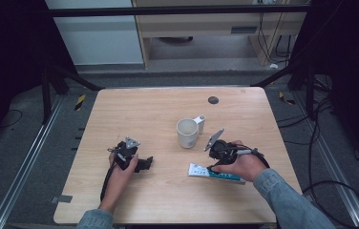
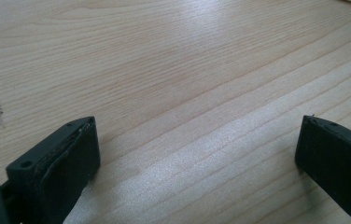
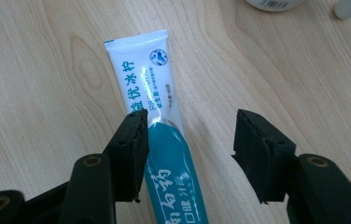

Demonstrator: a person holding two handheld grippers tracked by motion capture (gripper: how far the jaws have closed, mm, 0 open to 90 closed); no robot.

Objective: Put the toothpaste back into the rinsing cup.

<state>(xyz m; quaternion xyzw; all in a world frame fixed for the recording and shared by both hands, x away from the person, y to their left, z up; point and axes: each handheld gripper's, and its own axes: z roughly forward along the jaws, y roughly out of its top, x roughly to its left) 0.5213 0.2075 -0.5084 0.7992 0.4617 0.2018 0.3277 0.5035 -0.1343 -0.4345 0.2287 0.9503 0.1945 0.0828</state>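
1. Pale wood is the desk, and on it, near the right edge, a teal and white tube lies flat, lengthwise left to right in the high view. Lying flat, it offers its narrow sides to a grip from above.
2. The right tool straddles the tube: in the right gripper view one jaw touches or nearly touches the tube's side, the other stands apart with bare wood between it and the tube. So the jaws are about half open and do not yet pinch it; I judge this to be the start of a pick-up.
3. The right hand bends over the tube's right part, the wrist arched, the tool pointing down at the desk.
4. The left tool has its jaws wide apart with nothing but wood grain between them. It lies low at the near left, well apart from the tube, probably parked out of the way.
5. The left hand lies along the desk, forearm coming straight in from the near edge.
6. A white mug stands upright just beyond the right tool, a small white bottle beside it; either could be where the tube goes.
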